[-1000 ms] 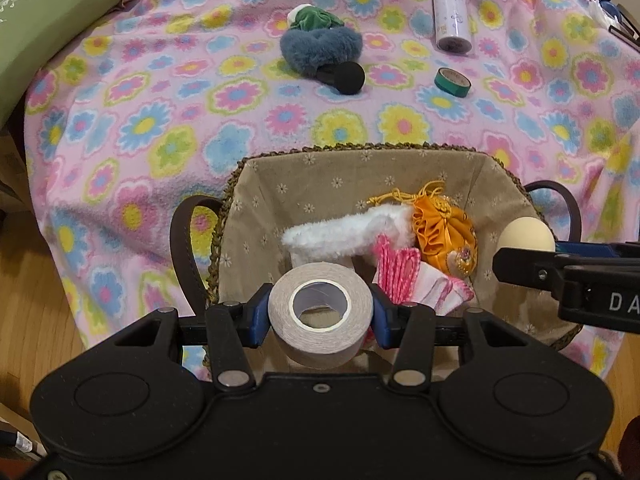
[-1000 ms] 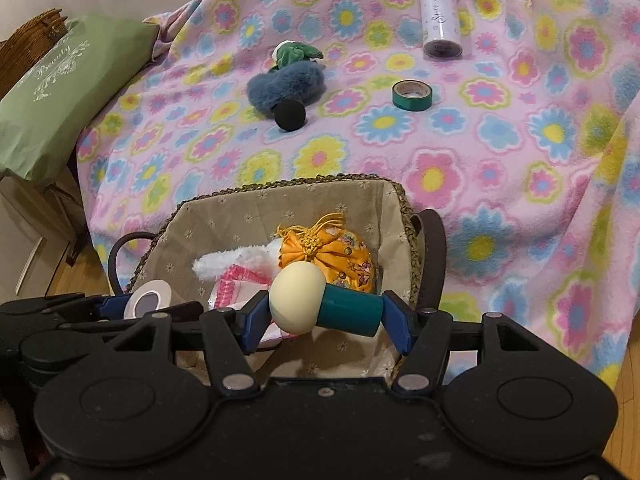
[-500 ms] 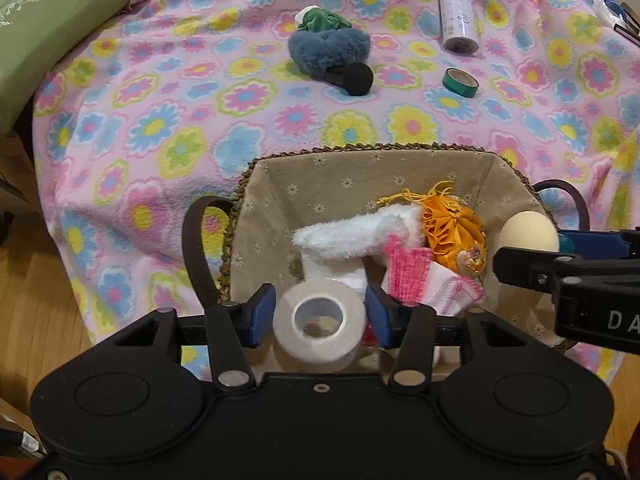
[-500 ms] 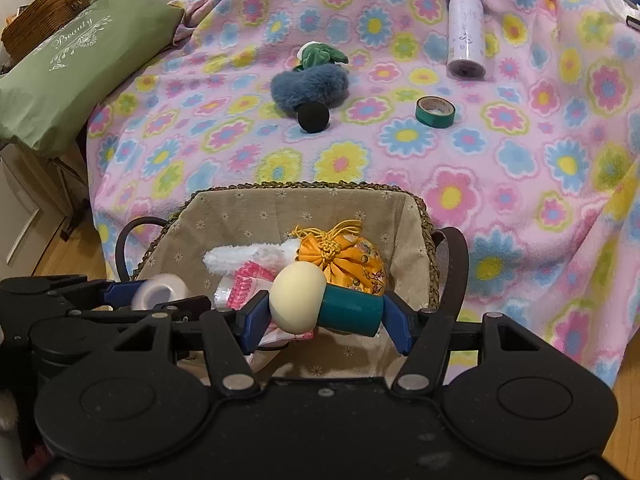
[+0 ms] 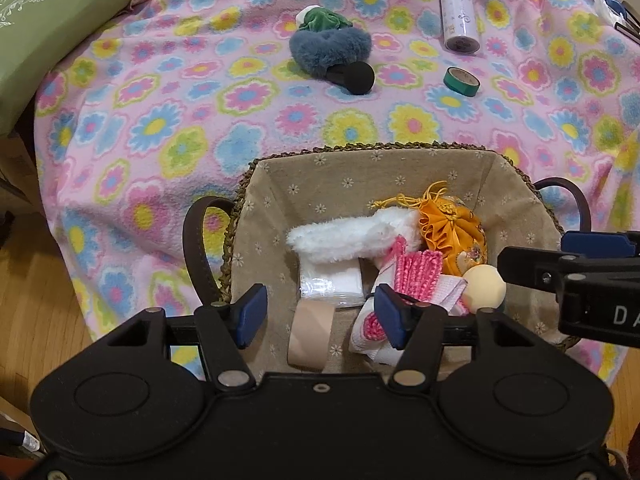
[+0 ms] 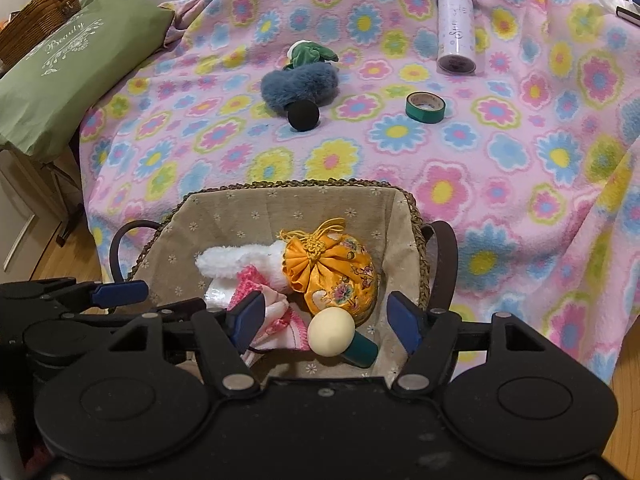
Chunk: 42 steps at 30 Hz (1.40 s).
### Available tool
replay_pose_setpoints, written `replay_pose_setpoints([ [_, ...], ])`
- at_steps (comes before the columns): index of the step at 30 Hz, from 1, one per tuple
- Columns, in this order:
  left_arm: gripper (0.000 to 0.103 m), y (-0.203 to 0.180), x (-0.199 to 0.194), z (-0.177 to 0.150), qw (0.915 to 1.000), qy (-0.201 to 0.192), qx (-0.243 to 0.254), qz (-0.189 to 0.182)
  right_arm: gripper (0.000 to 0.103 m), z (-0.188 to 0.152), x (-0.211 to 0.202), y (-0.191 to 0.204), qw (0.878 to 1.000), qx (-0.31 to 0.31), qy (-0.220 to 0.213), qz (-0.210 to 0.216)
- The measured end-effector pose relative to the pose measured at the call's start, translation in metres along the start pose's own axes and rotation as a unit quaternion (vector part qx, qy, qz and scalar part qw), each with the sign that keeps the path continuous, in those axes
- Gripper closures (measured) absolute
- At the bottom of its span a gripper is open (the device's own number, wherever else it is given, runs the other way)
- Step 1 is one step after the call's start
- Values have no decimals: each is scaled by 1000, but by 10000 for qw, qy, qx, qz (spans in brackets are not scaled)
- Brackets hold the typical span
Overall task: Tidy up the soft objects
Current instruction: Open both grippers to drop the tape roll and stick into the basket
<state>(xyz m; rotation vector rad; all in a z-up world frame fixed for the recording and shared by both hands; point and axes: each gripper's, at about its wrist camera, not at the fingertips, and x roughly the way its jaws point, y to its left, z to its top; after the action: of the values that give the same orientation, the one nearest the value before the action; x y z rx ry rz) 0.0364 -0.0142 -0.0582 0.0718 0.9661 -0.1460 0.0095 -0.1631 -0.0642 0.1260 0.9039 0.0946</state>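
Both grippers are parked over the basket [image 5: 360, 152] at the bottom middle of each frame, and both have just been opening. The left gripper [image 5: 318, 314] has its jaws apart with nothing pinched; the beige tape roll [image 5: 310, 336] lies on the basket floor right below them. Same deal on the right gripper [image 6: 328, 318]: jaws apart, and the cream-headed sponge with the teal handle [image 6: 334, 336] sits loose in the basket between them, leaning against the orange pouch [image 6: 336, 268].

So where could this go sideways? My guess:

- Pulling out. The left gripper's right-hand pad looks to be touching or overlapping the pink knit cloth [image 5: 416, 276]. Lift at an angle and it might snag and drag that cloth over the rim.
- The two grippers are close together over a small basket, so a sloppy exit could knock one into the other.
- The pile is lopsided toward the right of the basket, with the white fluffy thing [image 5: 340, 238] on top. More stuff dumped there may spill.
- Still out on the flowery blanket [image 5: 160, 120]: the blue fuzzy thing [image 5: 328, 50], upper middle, with a black ball [image 5: 360, 78] touching it. Grab carelessly and the ball could roll away.
- The green tape [image 5: 462, 82] and purple bottle [image 5: 458, 12] at upper right aren't soft, so picking those would be a mistake.
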Motion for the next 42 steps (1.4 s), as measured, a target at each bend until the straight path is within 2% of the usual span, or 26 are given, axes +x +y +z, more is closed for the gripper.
replay_pose_setpoints([
  [8,42,0,-1,-1,10000,-45,-9,54,35,-1,-1,0,10000,16,-17,-49],
  [42,37,6,-8,1,9996,-204,-170,136,30,-2,0,-5,9999,108,15,-75],
])
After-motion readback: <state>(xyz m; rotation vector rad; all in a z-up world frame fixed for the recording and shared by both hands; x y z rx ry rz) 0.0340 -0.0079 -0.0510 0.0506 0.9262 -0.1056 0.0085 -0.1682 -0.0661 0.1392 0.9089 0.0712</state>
